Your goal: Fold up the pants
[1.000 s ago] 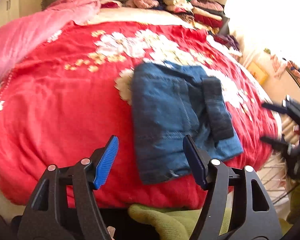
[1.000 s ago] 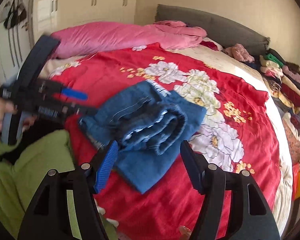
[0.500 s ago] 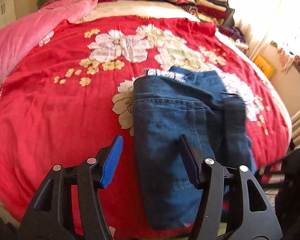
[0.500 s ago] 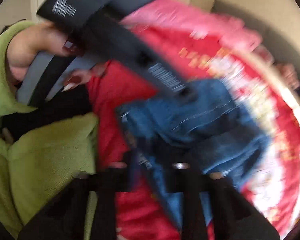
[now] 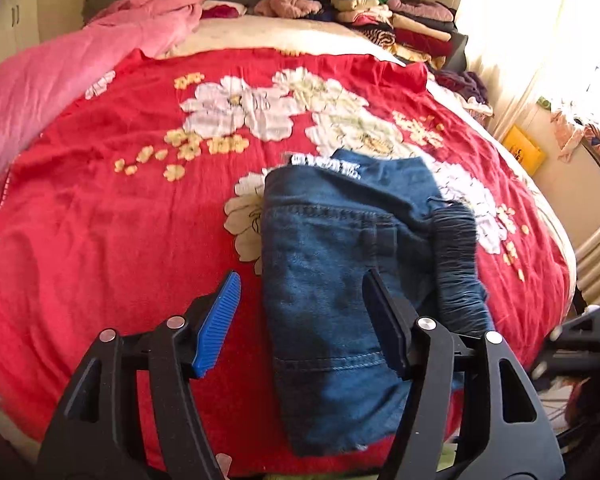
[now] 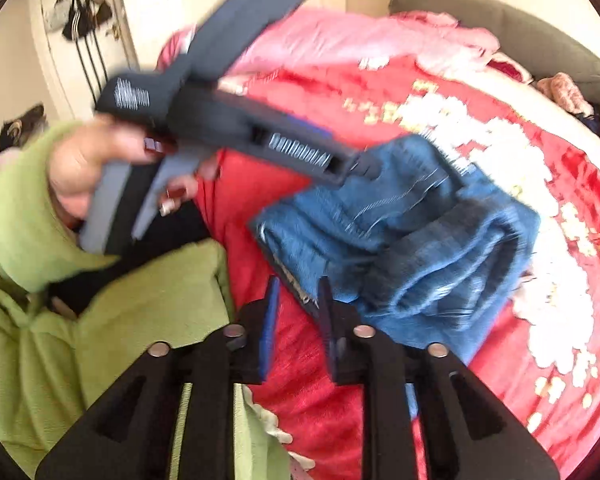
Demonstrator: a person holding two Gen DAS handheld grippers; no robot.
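Pants (image 5: 340,280) folded on bedspread (image 5: 100,240), right claw (image 6: 298,320) narrower than before, reopening

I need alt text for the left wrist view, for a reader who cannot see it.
Folded blue jeans lie on a red flowered bedspread, just beyond the open left gripper, which holds nothing. A pink quilt and stacked clothes lie at the far end.

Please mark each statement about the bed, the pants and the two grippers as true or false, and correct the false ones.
1. The jeans lie folded on a red flowered blanket. True.
2. The left gripper is clamped on the jeans. False: its jaws stand open above them.
3. A pink quilt lies beyond the blanket. True.
4. The right gripper holds a green sweater. False: its jaws, just reopening, are narrow with nothing gripped.
5. The bed's far edge is bare. False: stacked clothes sit there.
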